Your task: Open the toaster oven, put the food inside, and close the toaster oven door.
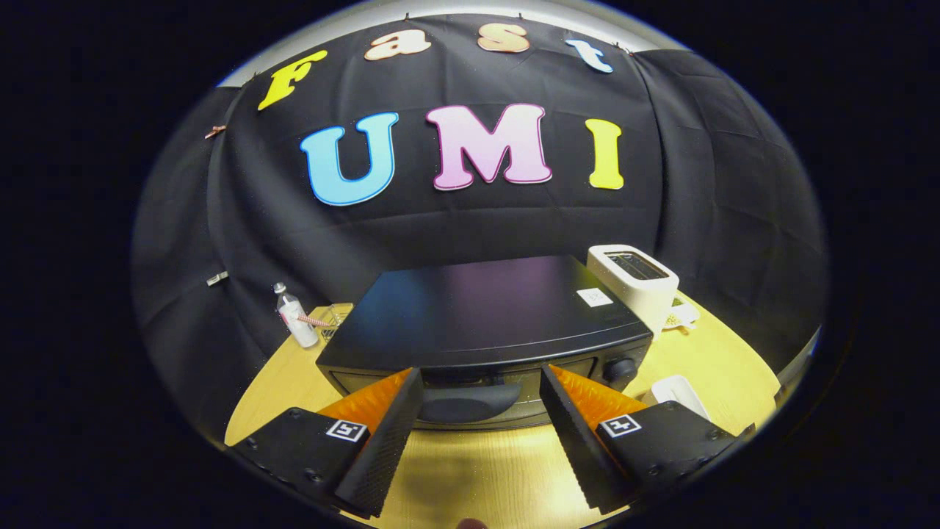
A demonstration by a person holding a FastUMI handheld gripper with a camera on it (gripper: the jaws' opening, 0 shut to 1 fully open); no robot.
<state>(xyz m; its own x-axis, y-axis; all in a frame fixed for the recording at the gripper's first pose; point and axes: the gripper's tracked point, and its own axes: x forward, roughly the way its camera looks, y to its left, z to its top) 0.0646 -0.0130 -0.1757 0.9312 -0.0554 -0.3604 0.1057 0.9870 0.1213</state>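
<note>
Presently, left to right across the wooden table [470,477]:

- Small bottle [296,317], upright, at the toaster oven's left rear corner, near the cloth wall
- Toaster oven [485,316], dark, centre of the table; door [470,382] up and closed, its handle [468,402] a dark bar across the front, knob [621,367] at the right end
- Gripper [481,400], spread wide, nothing between the fingers; the two fingertips flank the door handle, just short of it, neither touching
- White slot toaster [633,283], behind the oven's right rear corner
- Pale packet or cloth [679,316] beside that toaster, too small to identify
- White dish [679,393], right of the oven's front, beyond the right finger; contents hidden, so whether the food sits there cannot be told

Step, judged: a shut door with released fingers at its handle fits either a reach to pull it open or a release once it is closed; the interior is not readable through the glass

Pose: gripper held low and level over the table, aimed squarely at the oven front, fingers symmetric about the handle
</note>
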